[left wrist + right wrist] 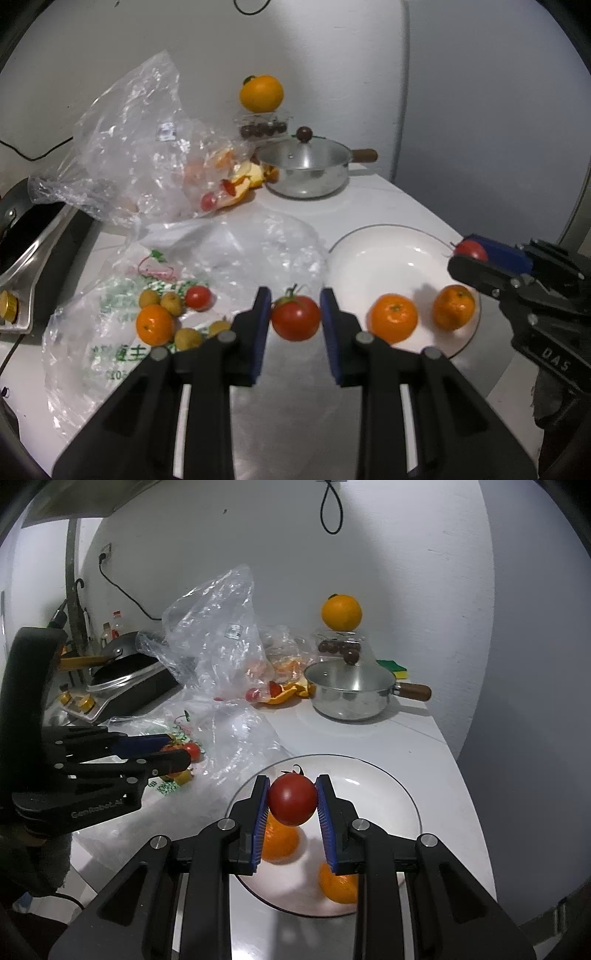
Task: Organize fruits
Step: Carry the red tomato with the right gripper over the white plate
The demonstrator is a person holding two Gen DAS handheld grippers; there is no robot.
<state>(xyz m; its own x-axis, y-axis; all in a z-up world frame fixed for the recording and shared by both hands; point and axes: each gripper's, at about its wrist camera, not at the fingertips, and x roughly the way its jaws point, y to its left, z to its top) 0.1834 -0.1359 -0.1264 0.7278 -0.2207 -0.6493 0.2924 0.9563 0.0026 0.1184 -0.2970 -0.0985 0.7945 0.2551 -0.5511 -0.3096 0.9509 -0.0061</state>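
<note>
My left gripper (pixel 295 314) is shut on a red tomato (pixel 295 319) and holds it just left of the white plate (pixel 369 254). Two oranges (pixel 393 317) (pixel 453 307) lie on the plate. My right gripper (pixel 291 797) is shut on another red tomato (pixel 292 799) above the plate (pixel 388 794), over the two oranges (pixel 282 840) (pixel 338 886). It also shows in the left wrist view (pixel 476 254). On a printed plastic bag (pixel 110 332) lie an orange (pixel 155 325), a small tomato (pixel 198 296) and several longans (pixel 171 302).
A crumpled clear bag (pixel 140 147) with peel and fruit scraps stands behind. A steel pot (pixel 308 170) with a lid sits at the back, with a big orange (pixel 261 93) on a clear box beyond it. A stove with a pan (pixel 26 229) is at the left.
</note>
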